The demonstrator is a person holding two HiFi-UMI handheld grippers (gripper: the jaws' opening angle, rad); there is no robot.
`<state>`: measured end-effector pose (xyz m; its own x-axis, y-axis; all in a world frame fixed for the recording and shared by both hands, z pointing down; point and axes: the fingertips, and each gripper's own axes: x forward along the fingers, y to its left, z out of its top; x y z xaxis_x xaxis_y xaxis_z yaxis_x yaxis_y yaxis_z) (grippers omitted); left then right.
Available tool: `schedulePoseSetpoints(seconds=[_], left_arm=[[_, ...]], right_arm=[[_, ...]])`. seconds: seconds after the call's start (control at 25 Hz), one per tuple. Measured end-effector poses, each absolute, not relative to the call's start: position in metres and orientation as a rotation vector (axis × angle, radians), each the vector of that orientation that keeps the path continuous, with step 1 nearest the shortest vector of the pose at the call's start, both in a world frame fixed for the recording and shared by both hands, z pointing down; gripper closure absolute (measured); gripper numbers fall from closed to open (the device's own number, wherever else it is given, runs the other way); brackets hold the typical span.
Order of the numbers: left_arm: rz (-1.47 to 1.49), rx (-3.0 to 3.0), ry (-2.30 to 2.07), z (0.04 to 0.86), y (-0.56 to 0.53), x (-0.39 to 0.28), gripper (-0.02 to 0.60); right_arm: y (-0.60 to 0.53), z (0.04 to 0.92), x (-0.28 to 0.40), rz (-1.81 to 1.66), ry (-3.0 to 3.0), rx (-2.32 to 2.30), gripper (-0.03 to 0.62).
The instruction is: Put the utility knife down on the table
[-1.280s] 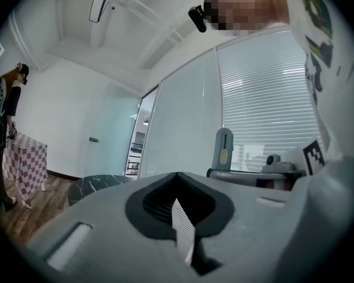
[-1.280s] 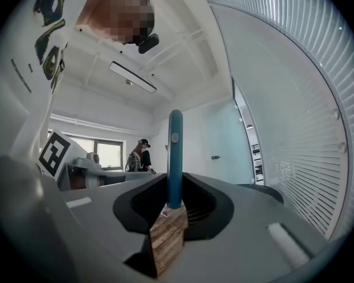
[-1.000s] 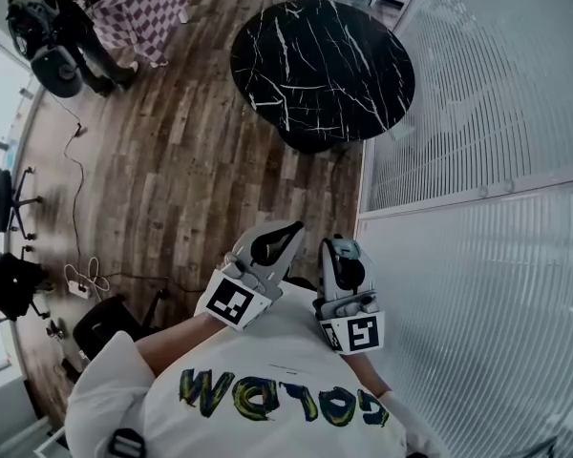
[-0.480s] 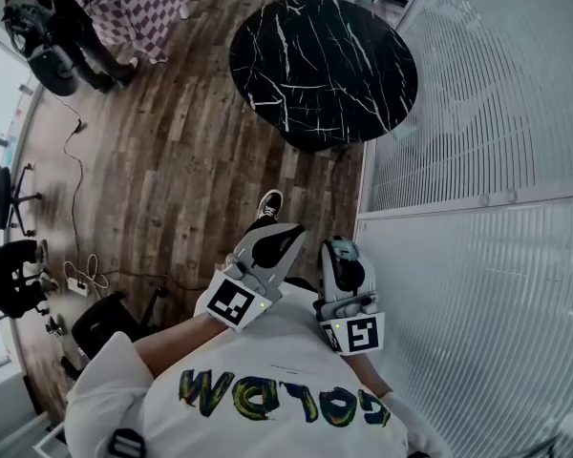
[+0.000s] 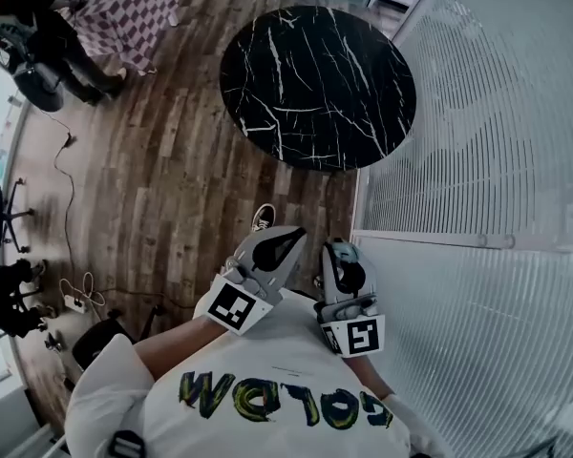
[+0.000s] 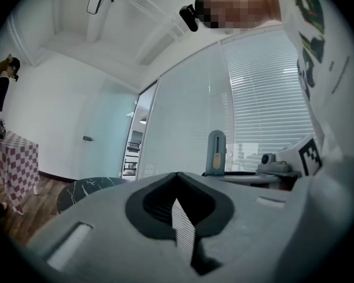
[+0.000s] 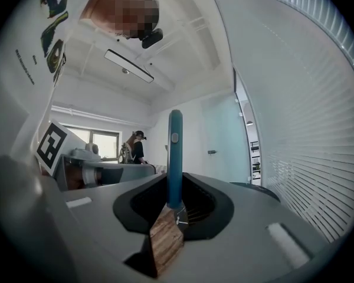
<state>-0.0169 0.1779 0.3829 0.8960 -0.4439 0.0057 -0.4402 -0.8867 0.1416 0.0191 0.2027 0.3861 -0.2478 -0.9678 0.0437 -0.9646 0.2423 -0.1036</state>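
held level, side by side: right tongs (image 7: 172,210) clamp the utility knife (image 7: 174,158) upright; left tongs (image 6: 183,220) closed, empty.

left gripper (image 5: 272,246): held at chest | right gripper (image 5: 342,260): beside it | black round table (image 5: 315,84): well ahead, on wood floor (image 5: 172,179)

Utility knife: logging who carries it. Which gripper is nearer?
Right. The right gripper clamps the utility knife upright; the left gripper is alongside, not touching it.
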Motion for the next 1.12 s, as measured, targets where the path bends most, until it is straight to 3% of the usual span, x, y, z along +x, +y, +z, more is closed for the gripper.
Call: schedulePoseSetpoints(seconds=[0.6,1.12], left_arm=[[-0.118,2.880,-0.684,0.370,0.016,-0.029,0.580],[-0.089,2.906,-0.598,0.374,-0.029,-0.011,0.580]], right_arm=[[0.045,0.375,0.010,-0.137,2.475,-1.938,0.523],[0.000,0.377,0.028,-0.084,2.443,-2.006,0.523]])
